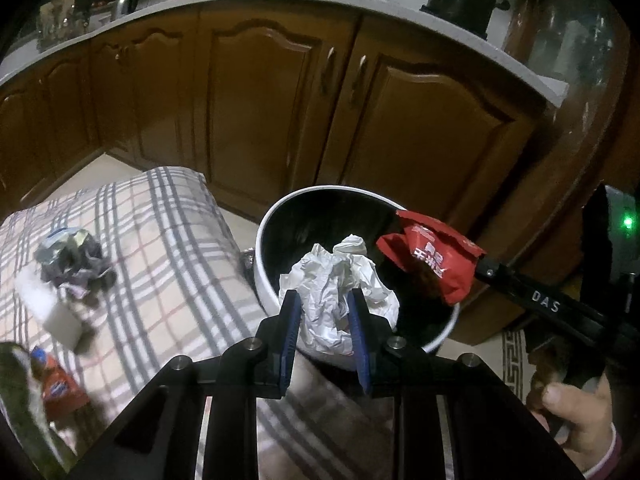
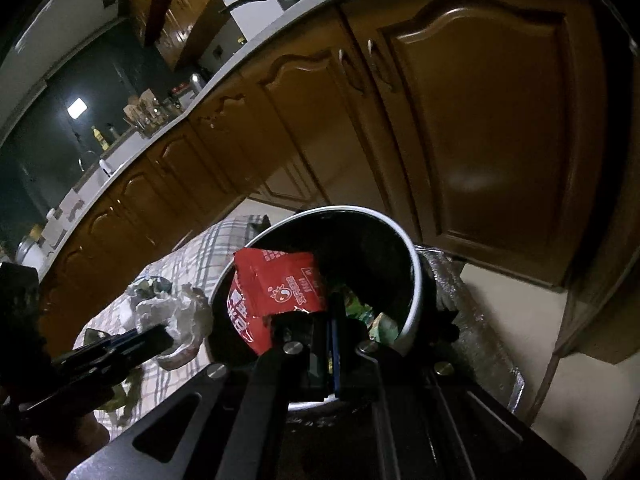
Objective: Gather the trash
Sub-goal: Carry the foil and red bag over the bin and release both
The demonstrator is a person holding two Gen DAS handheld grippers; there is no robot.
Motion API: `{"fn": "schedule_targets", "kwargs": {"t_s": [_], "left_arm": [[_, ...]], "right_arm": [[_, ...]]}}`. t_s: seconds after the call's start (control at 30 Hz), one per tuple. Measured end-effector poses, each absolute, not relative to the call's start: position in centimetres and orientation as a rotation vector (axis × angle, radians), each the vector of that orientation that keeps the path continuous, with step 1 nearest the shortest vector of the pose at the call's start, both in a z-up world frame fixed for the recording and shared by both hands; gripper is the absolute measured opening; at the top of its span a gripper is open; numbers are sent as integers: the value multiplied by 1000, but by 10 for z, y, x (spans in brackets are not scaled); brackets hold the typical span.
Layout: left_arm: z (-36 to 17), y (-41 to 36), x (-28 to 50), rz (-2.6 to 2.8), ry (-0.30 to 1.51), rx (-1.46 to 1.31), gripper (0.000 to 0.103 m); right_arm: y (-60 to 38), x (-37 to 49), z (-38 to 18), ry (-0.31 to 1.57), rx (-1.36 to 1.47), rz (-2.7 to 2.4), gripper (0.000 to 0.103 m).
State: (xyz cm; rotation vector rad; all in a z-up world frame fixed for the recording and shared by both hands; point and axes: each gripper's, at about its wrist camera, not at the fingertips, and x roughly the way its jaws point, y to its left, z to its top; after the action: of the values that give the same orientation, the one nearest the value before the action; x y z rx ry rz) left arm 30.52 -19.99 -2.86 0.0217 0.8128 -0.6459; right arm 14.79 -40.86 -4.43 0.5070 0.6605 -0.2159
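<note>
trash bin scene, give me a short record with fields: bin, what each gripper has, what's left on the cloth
bin: round white-rimmed trash bin with dark inside, beside the checked cloth-covered surface, some green scraps already inside
left gripper: shut on crumpled white paper ball, at the bin's near rim
right gripper: shut on red printed snack wrapper, over the bin's opening
left on cloth: grey crumpled wad, white block, orange-red packet
background: brown wooden cabinet doors, black pot on the counter

Left wrist camera looked steeply down along its fingers, close above the white-rimmed bin [image 1: 269, 280]. Right wrist camera faced likewise from the opposite side. Both shared the bin [image 2: 414, 280] and wooden cabinets [image 1: 256, 112].
</note>
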Motion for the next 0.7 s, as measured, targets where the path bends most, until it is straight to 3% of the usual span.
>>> {"fn": "schedule_targets", "kwargs": {"t_s": [0.17, 0.23, 0.37, 0.5, 0.7], "left_arm": [[-35, -218, 324, -641, 839, 34, 24], [-35, -224, 328, -642, 847, 40, 28], [-38, -229, 331, -624, 856, 49, 63], [-41, -222, 329, -619, 861, 34, 65], [-43, -199, 310, -606, 850, 10, 67]], "right_arm": [[-416, 160, -48, 695, 496, -226, 1], [-418, 166, -50, 710, 491, -230, 6], [-421, 175, -54, 750, 488, -221, 13], [-423, 173, -55, 748, 500, -209, 41], [-418, 161, -52, 724, 525, -194, 47]]}}
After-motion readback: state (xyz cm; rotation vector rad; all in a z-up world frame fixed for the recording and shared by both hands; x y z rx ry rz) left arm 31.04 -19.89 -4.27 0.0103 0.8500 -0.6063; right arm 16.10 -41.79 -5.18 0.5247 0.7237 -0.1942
